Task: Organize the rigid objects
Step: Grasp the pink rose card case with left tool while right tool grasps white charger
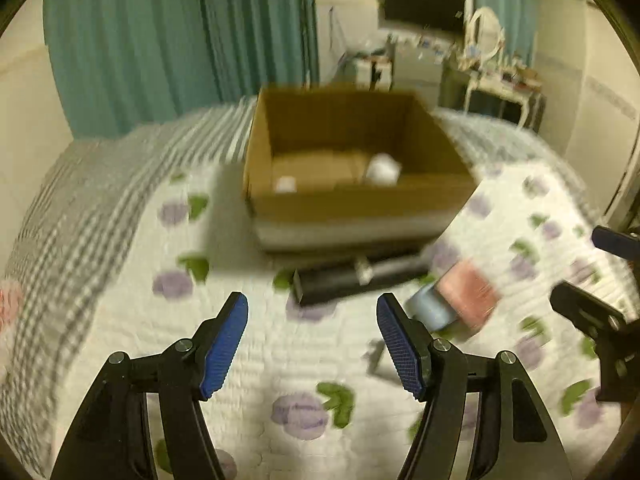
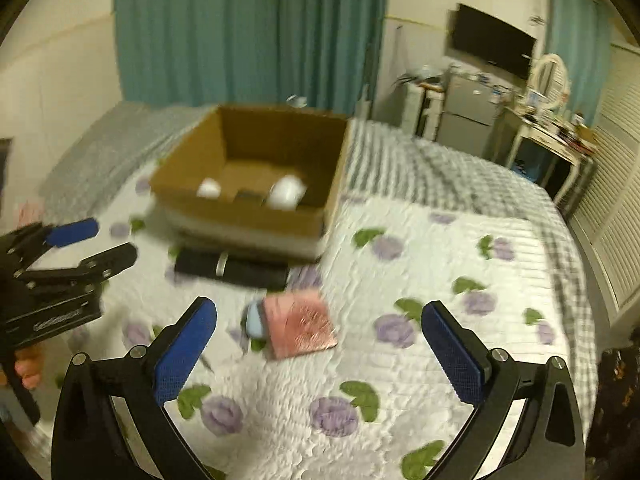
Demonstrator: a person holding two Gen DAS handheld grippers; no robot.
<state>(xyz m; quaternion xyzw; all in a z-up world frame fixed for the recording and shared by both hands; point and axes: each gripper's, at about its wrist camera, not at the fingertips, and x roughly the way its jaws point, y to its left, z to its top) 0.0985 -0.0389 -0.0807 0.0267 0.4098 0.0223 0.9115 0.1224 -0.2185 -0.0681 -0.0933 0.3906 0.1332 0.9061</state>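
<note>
An open cardboard box (image 1: 360,204) (image 2: 248,216) stands on the bed and holds two white objects (image 1: 382,168) (image 2: 286,192). In front of it lie a long black case (image 1: 352,280) (image 2: 232,270), a pink square box (image 1: 468,294) (image 2: 300,324) and a light blue object (image 1: 430,310) (image 2: 254,322) beside it. My left gripper (image 1: 312,312) is open and empty, above the quilt just short of the black case. My right gripper (image 2: 320,320) is open and empty, with the pink box between its fingers' lines. Each gripper shows in the other's view (image 1: 592,276) (image 2: 104,244).
The bed has a white quilt (image 2: 420,280) with purple flowers and a grey checked blanket (image 2: 420,160) at the far end. Teal curtains (image 1: 180,40) hang behind. A white dresser (image 2: 548,136) with clutter and a dark screen (image 2: 492,44) stand at the right.
</note>
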